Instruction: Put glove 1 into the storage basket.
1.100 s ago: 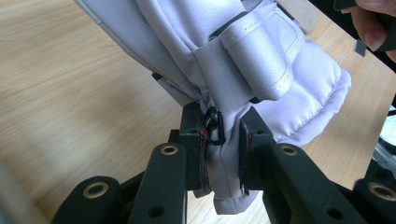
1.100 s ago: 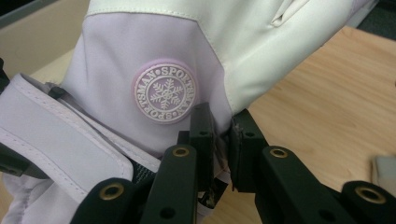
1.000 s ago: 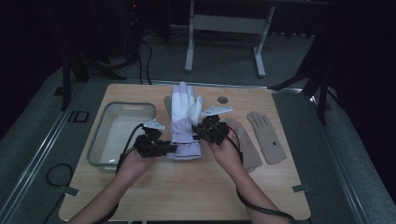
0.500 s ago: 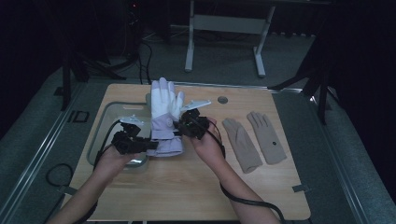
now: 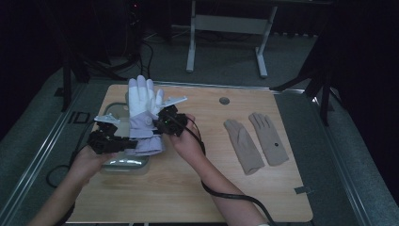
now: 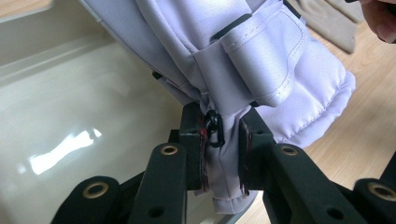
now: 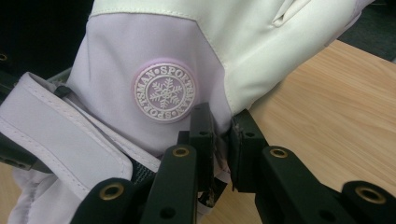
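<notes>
Both tongs, left (image 6: 219, 154) and right (image 7: 217, 154), are clenched on the glove (image 5: 143, 117): soft, padded, light, floppy; pinching its cuff fabric looks safest

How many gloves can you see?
3. A lilac ski glove is held up over the bin by both grippers, and two tan gloves lie side by side on the table's right. More may be hidden behind it.

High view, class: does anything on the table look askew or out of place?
Nothing stands out. Both grippers hold the ski glove over the clear tray; the tan gloves lie flat side by side.
</notes>
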A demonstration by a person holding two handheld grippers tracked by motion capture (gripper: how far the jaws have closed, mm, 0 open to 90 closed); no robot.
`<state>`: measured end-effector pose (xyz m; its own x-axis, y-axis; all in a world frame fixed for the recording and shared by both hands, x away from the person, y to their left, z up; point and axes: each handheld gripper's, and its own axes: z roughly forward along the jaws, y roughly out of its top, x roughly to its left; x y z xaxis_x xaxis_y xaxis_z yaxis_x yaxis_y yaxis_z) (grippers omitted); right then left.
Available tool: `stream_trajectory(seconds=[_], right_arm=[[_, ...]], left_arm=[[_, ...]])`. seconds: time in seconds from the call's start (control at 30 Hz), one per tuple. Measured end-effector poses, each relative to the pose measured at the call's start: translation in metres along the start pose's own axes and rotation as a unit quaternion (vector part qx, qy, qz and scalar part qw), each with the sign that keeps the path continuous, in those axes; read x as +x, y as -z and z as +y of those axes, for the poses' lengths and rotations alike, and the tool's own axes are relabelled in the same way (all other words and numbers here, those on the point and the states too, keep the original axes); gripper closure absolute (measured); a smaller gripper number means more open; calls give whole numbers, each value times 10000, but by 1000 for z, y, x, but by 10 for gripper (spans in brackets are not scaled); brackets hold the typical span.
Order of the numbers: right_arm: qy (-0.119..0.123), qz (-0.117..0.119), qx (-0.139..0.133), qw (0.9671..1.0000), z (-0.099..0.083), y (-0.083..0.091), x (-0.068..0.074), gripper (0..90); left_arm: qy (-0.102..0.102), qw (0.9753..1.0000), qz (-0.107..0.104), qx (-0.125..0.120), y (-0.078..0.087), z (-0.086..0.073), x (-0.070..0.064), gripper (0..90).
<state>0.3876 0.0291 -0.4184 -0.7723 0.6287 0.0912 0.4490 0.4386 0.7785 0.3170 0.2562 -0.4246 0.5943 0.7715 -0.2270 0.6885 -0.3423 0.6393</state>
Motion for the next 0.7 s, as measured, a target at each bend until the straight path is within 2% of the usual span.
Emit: stream_trajectory(seconds=[0.13,0.23,0.37,0.43,0.53,0.7], right_arm=[[-16,74,24,10000,8,-16,12,812],[-6,106,47,9999,10,-24,18,812],[-58,146,171,9997,11,-46,27,812],[-132,224,248,9994,10,-57,28,812],[-141,195,350,9991,7,-68,31,812],[-235,277,630,9974,-6,-82,29,812]], left_arm=[[46,9999,99,59,10,-8,15,756],[117,9998,139,95,12,-15,22,756],[278,9993,179,192,12,-24,35,756],[351,9988,175,277,10,-29,42,755],[432,9980,174,427,4,-35,49,755],[538,9964,62,647,-8,-42,53,754]])
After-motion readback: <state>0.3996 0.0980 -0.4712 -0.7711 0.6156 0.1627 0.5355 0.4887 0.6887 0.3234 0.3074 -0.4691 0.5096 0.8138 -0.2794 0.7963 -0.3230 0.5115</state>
